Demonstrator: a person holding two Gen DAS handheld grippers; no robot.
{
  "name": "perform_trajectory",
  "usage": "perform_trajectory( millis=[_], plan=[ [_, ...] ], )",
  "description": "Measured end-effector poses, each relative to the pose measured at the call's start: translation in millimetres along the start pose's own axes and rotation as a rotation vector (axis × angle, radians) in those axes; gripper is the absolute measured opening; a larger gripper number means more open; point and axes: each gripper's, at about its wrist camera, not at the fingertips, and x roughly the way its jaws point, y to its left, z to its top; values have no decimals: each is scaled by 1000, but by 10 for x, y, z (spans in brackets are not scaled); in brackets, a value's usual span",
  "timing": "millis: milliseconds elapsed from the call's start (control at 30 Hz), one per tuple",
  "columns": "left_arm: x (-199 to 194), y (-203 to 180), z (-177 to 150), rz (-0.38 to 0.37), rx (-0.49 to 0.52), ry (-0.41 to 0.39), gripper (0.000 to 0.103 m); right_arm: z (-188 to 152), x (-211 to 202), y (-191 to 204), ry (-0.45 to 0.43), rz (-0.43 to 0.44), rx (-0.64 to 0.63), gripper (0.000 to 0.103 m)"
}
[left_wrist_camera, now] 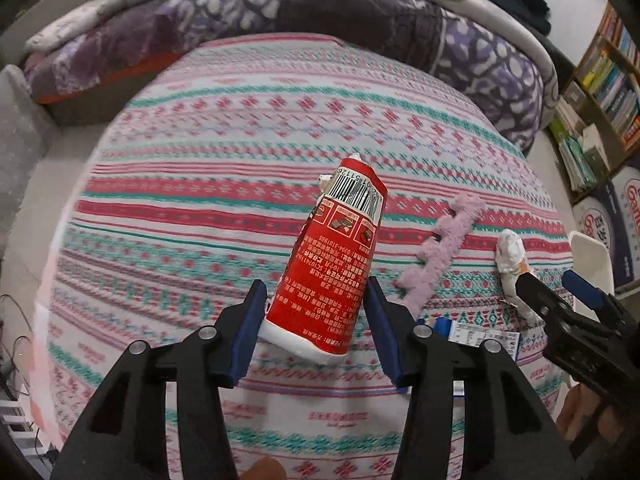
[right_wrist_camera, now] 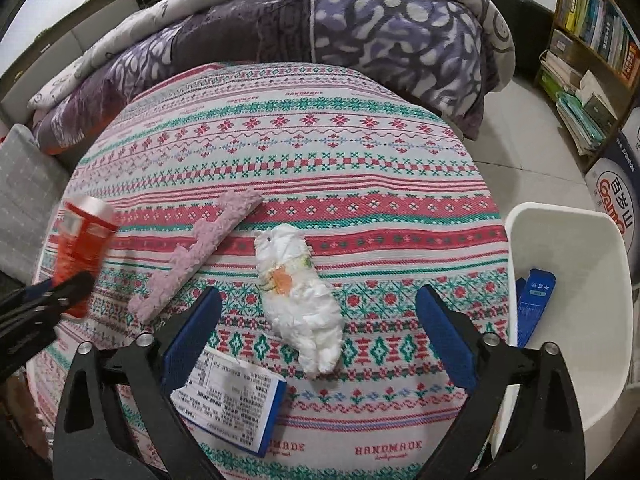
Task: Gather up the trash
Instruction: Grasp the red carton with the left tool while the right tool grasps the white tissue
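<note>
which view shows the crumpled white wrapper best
The right wrist view: the crumpled white wrapper lies whole on the bedspread between the open right gripper. The left wrist view shows it small at the right edge.

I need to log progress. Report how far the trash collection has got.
Done: one blue box already lies in the white bin. In hand: the left gripper is shut on the red wrapper, lifted off the bed. Left: the crumpled tissue under the open right gripper, the printed box and the pink fuzzy strip lie on the bedspread.
</note>
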Motion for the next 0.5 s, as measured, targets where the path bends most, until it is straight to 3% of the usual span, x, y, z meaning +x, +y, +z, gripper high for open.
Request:
perform_trajectory(
  millis=[100,233,333,500],
  plan=[
    [-122,79,3,16,-26,-38,50,1,95,15,25,3,12,80],
    [-268,177,18,36,-69,-83,50,-15,208,49,66,-6,15,55],
    [-343,243,31,57,-103,-113,50,-9,152,122,37,-21,-9,36],
    [-476,372,36,100,-168,-166,50,3,-40,195,-32,16,2,36]
  ],
)
